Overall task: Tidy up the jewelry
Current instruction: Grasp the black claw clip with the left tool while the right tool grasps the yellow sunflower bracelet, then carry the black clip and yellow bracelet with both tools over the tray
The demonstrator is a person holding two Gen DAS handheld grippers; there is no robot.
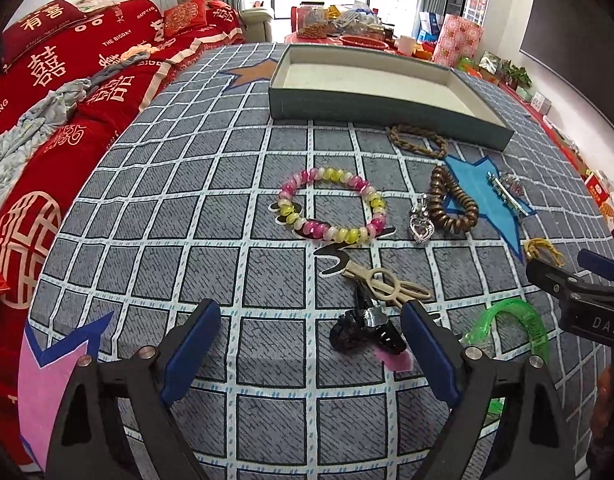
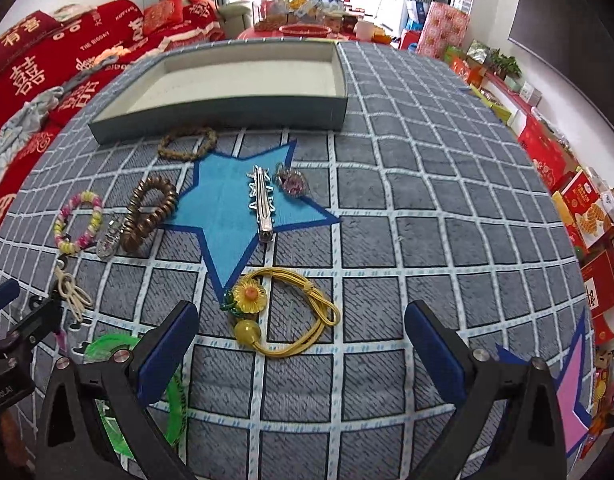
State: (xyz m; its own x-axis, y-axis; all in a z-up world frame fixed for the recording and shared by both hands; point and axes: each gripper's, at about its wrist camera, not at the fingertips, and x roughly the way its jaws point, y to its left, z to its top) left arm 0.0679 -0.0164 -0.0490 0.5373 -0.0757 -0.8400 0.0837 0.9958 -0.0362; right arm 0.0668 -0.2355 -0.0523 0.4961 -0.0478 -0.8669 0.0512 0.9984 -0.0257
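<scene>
A shallow grey box [image 1: 387, 98] with a white inside stands empty at the far side of the table, also in the right wrist view [image 2: 227, 114]. Jewelry lies in front of it: a pink-and-yellow bead bracelet [image 1: 331, 206], a brown coil band [image 1: 453, 200], a braided bracelet [image 1: 417, 140], a silver hair clip [image 2: 262, 206], a black clip [image 1: 363, 326], a green comb [image 1: 511, 322]. A yellow flower hair tie [image 2: 283, 316] lies just ahead of my right gripper [image 2: 303, 350], which is open and empty. My left gripper [image 1: 311, 346] is open and empty, near the black clip.
The table wears a grey checked cloth [image 2: 427, 220] with star patches. A red sofa [image 1: 67, 92] runs along the left. Boxes and packages [image 2: 579, 208] crowd the right side. A cluttered table [image 1: 347, 24] stands behind the box.
</scene>
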